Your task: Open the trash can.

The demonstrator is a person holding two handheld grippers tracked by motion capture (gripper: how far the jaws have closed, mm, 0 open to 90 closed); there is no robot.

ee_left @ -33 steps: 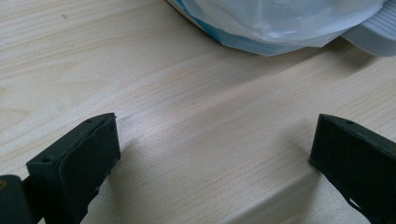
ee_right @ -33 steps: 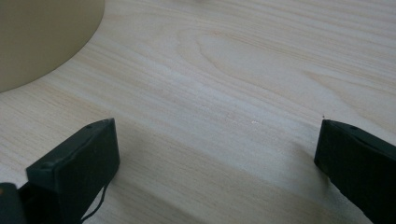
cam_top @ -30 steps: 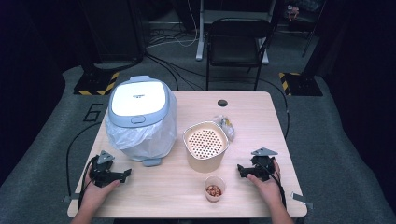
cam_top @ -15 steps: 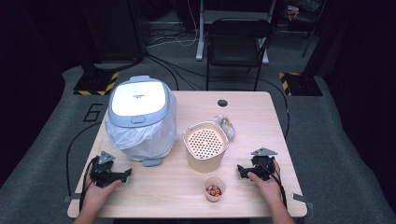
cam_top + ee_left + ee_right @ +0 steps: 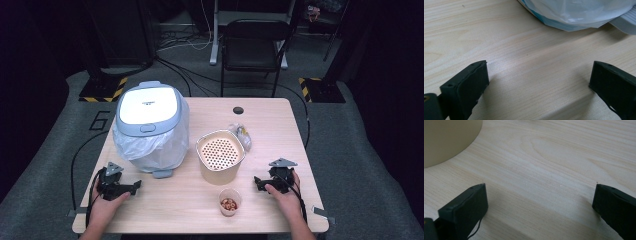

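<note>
A lidded bin (image 5: 149, 125) with a white plastic liner stands on the left of the wooden table (image 5: 270, 125). A beige pot (image 5: 219, 156) with a perforated insert stands in the middle. In front of it is a small cup (image 5: 229, 202) with brownish pieces inside. My left gripper (image 5: 132, 186) rests on the table near the front left, open, empty, jaws wide apart (image 5: 537, 82); the bin's liner (image 5: 579, 12) lies just ahead. My right gripper (image 5: 257, 181) rests at the front right, open and empty (image 5: 540, 205), with the pot's side (image 5: 446, 140) ahead at its left.
A small clear bag (image 5: 242, 135) lies behind the pot. A dark round grommet (image 5: 238, 110) sits near the table's far edge. A black folding chair (image 5: 255, 50) stands beyond the table, with cables on the floor.
</note>
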